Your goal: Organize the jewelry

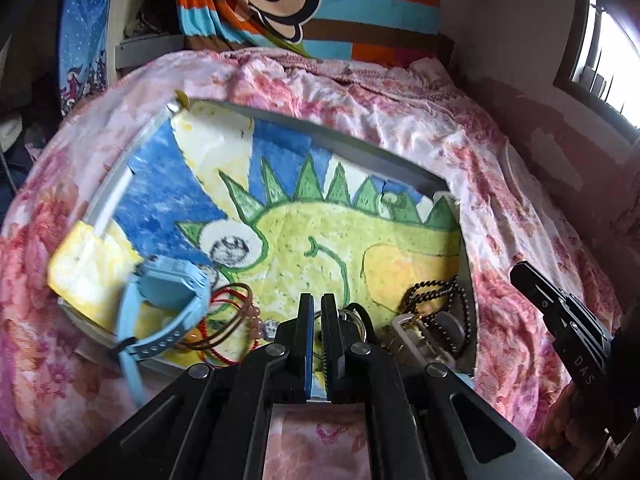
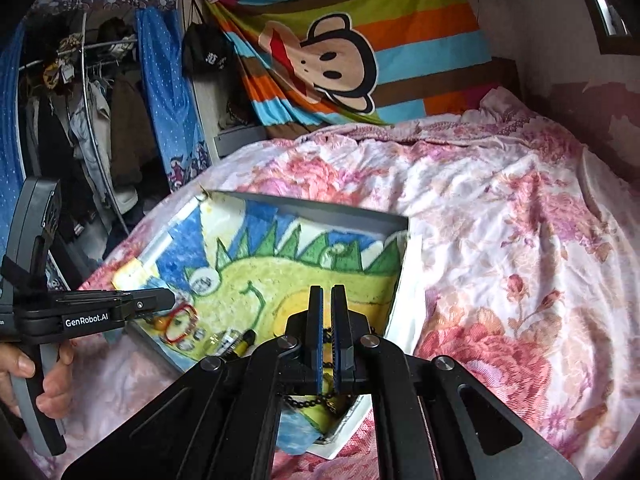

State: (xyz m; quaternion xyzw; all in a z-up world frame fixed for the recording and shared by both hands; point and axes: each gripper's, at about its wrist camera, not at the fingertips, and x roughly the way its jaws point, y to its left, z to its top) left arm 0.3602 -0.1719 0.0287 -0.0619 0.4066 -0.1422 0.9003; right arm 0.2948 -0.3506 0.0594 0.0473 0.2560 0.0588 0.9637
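A shallow tray lined with a dinosaur drawing point(image 1: 320, 236) lies on the bed; it also shows in the right wrist view point(image 2: 280, 276). In it lie a light blue watch point(image 1: 168, 292), red cord bracelets with beads point(image 1: 236, 320), a metal key ring point(image 1: 356, 320), a black bead chain point(image 1: 436, 288) and a silver lock-like piece point(image 1: 420, 340). My left gripper point(image 1: 317, 300) is shut and empty above the tray's near edge, next to the key ring. My right gripper point(image 2: 327, 292) is shut, with the black chain point(image 2: 308, 400) lying beneath its fingers; whether it grips the chain is unclear.
The pink floral bedspread point(image 2: 500, 240) surrounds the tray. A striped monkey blanket point(image 2: 340, 60) hangs behind the bed, a clothes rack point(image 2: 92, 120) stands at left. A window point(image 1: 608, 40) is at right. The right gripper's body point(image 1: 560, 320) shows beside the tray.
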